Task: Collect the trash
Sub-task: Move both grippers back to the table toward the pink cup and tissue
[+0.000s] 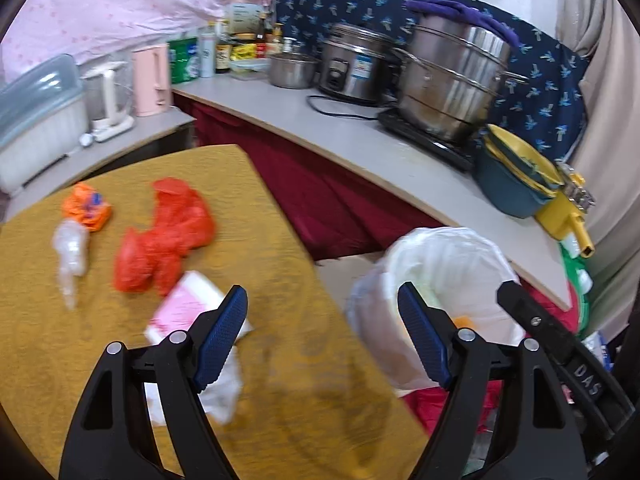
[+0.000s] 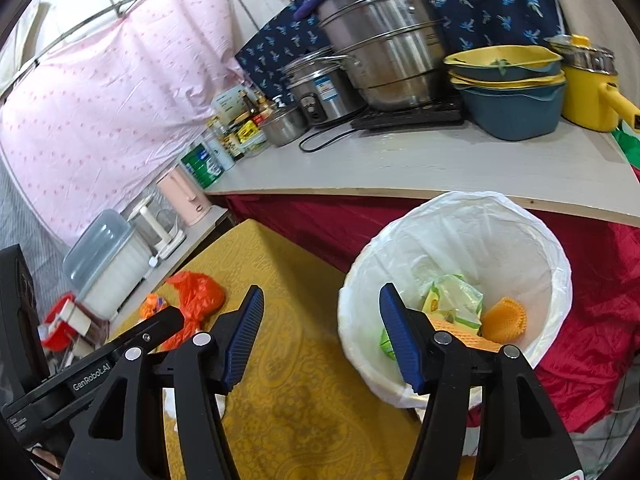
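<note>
Both the left gripper (image 1: 320, 308) and right gripper (image 2: 322, 308) stand spread and empty. The red bag (image 1: 164, 236), mid-worktop (image 1: 280, 240), looks light, soft, slippery; pinch a bunched fold.

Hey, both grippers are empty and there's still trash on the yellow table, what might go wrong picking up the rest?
1. The red plastic bag is limp and crumpled; the left gripper may pinch only a fold and drop it before the bin.
2. The clear wrapper lies beside the orange wrapper; one grab may drag both.
3. The bin stands off the table's edge, so a short release would land on the floor.
</note>
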### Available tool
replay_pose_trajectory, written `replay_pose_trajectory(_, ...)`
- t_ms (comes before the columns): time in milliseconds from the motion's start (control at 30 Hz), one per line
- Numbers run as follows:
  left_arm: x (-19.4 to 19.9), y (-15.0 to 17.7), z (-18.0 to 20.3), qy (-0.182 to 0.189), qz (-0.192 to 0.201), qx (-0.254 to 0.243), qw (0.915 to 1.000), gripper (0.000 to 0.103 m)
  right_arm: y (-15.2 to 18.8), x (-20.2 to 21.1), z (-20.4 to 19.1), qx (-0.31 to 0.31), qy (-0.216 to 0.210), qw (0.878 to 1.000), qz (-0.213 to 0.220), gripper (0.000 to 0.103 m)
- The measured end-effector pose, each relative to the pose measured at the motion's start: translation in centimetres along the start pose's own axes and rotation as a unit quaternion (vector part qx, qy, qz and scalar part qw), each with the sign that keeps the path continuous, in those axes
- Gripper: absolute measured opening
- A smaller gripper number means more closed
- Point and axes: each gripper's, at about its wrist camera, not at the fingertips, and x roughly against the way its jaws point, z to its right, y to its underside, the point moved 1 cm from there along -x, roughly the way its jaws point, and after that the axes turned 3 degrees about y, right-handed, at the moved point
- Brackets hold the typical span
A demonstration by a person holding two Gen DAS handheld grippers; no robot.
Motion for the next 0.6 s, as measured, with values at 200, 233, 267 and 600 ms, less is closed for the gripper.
replay_pose_trajectory(200, 2.4, 1.2, -4.9, -0.065, 0.003, 0.001, 0.9979, 0.074, 2.2, -0.6, -4.6, 0.058, -0.008, 0.998, -0.029, 0.059)
replay_pose_trajectory(233, 2.6, 1.4, -5.4, -0.071, 0.002, 0.002, 0.9974, 0.074, 2.6, -0.7, -5.3, 0.065, -0.010, 0.997, -0.033, 0.059)
replay_pose_trajectory(267, 2.9, 1.7, -6.5, -0.081, 0.000, 0.007, 0.9967, 0.074, 3.0, -0.9, -6.0, 0.070, -0.013, 0.997, -0.040, 0.059)
replay_pose_trajectory(600, 5.6, 5.1, -13.9, -0.153, -0.014, 0.022, 0.9879, 0.073, 8.5, -3.9, -13.3, 0.129, -0.028, 0.985, -0.112, 0.068)
